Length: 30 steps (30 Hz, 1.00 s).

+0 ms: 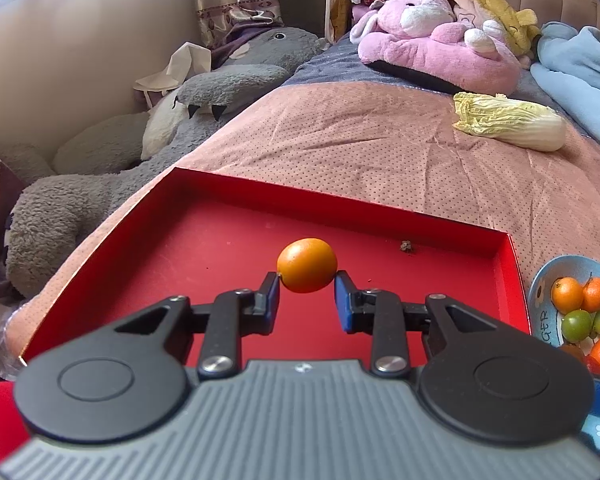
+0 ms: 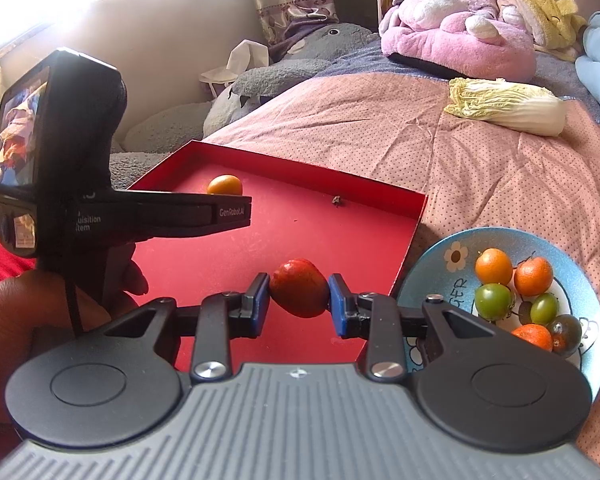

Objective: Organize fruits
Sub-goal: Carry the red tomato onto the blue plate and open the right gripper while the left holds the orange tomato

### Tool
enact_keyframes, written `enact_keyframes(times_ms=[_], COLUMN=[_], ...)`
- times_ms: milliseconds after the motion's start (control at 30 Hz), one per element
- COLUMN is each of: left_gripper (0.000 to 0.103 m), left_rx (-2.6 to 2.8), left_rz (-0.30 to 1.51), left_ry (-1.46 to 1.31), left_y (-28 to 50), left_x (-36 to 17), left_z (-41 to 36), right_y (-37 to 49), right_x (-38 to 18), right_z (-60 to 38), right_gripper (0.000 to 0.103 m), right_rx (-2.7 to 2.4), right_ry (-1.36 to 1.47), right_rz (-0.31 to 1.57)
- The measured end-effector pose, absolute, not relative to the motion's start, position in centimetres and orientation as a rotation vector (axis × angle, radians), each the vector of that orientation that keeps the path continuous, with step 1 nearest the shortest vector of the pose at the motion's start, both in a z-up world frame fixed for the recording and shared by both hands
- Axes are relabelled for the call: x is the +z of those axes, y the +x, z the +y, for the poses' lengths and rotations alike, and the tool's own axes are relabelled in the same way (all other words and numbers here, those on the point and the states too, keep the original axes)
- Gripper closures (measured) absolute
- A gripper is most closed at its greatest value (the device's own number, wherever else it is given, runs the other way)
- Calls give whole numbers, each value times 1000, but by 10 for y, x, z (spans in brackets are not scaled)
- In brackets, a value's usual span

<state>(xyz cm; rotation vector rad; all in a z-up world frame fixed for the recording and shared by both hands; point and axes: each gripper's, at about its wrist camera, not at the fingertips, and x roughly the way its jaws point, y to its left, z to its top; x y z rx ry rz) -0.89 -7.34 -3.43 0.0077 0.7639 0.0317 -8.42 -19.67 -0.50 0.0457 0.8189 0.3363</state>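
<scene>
My left gripper [image 1: 307, 280] is shut on a small orange kumquat [image 1: 307, 265] and holds it over the red tray [image 1: 228, 236]. In the right wrist view the left gripper [image 2: 236, 200] and the kumquat [image 2: 224, 185] show over the tray's [image 2: 300, 232] far left part. My right gripper [image 2: 299, 292] is shut on a red strawberry [image 2: 299, 287] above the tray's near right part. A blue plate [image 2: 452, 248] to the right of the tray holds several small orange and green fruits [image 2: 494, 266]. The plate also shows in the left wrist view [image 1: 548, 276].
The tray and plate lie on a pink bedspread [image 2: 480, 168]. A napa cabbage [image 2: 508, 106] lies farther back on the right. A small brown scrap [image 2: 335, 200] lies in the tray. Pink [image 2: 456, 40] and grey [image 2: 284, 68] plush toys lie behind and to the left.
</scene>
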Motion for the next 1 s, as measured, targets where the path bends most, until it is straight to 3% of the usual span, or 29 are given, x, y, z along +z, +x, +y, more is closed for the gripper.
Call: enact_keyframes(times_ms=[633, 1000], left_gripper=[70, 70], left_rx=[-4, -136], left_rz=[751, 695], left_ry=[43, 52], left_y=[-14, -22], left_x=[-36, -23], left_z=[-94, -117], right_y=[-102, -118], right_x=[-3, -12], right_z=[-226, -319], right_gripper=[66, 66], right_rx=[297, 64], right_ry=[90, 149], right_rz=[799, 788])
